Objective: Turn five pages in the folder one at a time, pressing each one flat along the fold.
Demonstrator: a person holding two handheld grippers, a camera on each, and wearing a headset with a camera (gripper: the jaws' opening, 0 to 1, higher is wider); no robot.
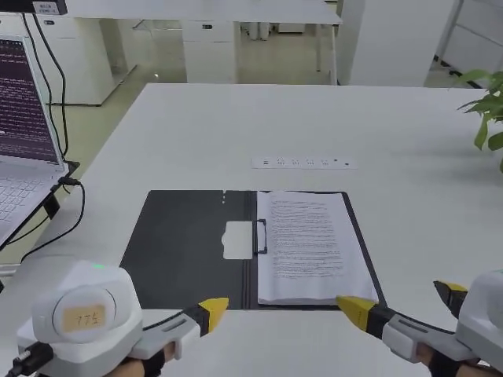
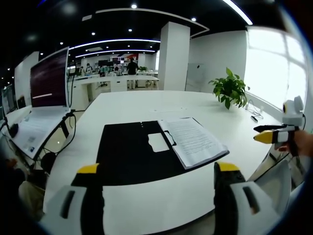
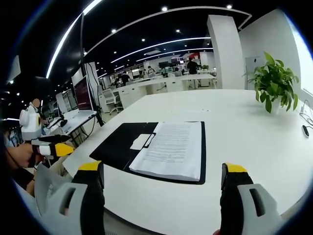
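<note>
A black folder (image 1: 185,251) lies open on the white table (image 1: 236,118). Its left flap is bare apart from a small white pocket (image 1: 238,239). A stack of printed pages (image 1: 310,247) rests on its right half, held by a clip at the fold. My left gripper (image 2: 157,171) hovers open just short of the folder's near left edge, with nothing between its yellow-tipped fingers (image 1: 214,306). My right gripper (image 1: 405,300) is open too, near the folder's front right corner and apart from the pages (image 3: 171,147).
An open laptop (image 1: 20,141) with trailing cables (image 1: 67,196) stands at the left edge. A white power strip (image 1: 302,162) lies just beyond the folder. A potted plant (image 1: 487,110) leans in at the far right.
</note>
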